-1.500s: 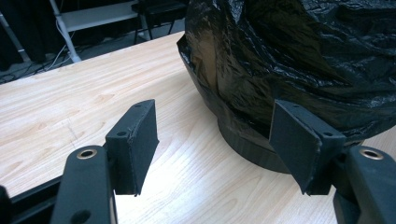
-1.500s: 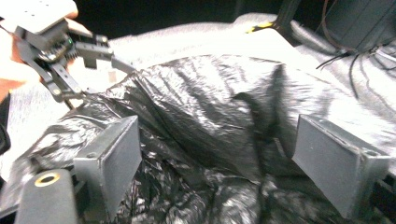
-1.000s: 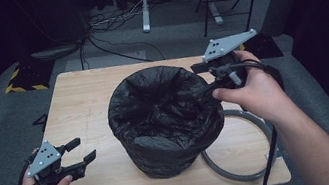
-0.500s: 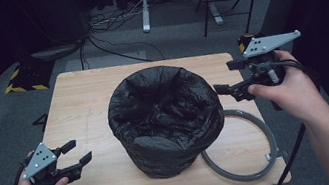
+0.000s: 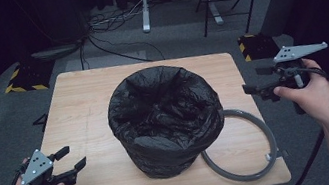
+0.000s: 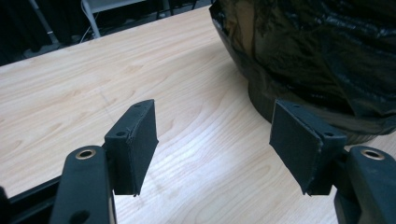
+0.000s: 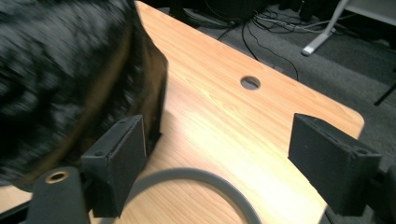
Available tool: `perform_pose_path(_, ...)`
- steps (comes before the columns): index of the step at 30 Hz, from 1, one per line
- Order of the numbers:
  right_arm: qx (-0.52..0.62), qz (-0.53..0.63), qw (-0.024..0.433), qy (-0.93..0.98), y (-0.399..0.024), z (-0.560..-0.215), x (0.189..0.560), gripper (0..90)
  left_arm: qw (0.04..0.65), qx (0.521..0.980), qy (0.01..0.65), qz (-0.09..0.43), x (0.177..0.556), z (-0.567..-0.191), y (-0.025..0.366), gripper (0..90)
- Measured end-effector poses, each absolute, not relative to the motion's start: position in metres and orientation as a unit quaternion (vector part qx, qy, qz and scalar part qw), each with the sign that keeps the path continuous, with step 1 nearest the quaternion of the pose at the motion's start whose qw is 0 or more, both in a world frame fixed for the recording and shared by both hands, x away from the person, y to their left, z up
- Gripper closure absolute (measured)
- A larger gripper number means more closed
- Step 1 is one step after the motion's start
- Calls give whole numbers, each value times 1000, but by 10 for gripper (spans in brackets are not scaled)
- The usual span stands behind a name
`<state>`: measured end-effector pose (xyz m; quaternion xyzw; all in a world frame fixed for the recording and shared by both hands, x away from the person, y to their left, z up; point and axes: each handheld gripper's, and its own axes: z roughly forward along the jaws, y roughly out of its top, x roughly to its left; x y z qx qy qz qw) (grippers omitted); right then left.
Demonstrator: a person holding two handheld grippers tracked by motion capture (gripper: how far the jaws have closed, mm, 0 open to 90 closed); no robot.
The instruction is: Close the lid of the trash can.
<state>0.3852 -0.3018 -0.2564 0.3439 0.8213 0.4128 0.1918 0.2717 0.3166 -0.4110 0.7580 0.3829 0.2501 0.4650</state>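
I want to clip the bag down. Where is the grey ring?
In the high view the grey ring lies flat on the table, right of the bag-lined bin, against its base.

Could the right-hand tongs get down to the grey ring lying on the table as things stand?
Probably yes. The right tongs are open and empty beside the table's right edge, and the grey ring lies flat just below them, its right arc clear of the bag-lined bin.

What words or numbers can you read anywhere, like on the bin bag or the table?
There are none to read.
Black bin bag: plain, no print.
Wooden table: bare wood grain.
Grey ring: no marking visible.
Yellow and black striped floor markers: warning stripes, no letters.
Grey plates on the left tongs and right tongs: dots, no text.
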Motion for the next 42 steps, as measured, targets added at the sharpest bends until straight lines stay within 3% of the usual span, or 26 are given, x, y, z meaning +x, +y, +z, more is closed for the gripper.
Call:
perform_pose_path(16,392,393,192,809,-353,-318,407,214,464,753,392,252,270,-423,323,316)
perform_pose_path(42,420,350,159,822,-366,-407,416,272,463,755,394,245,273,-430,324,313)
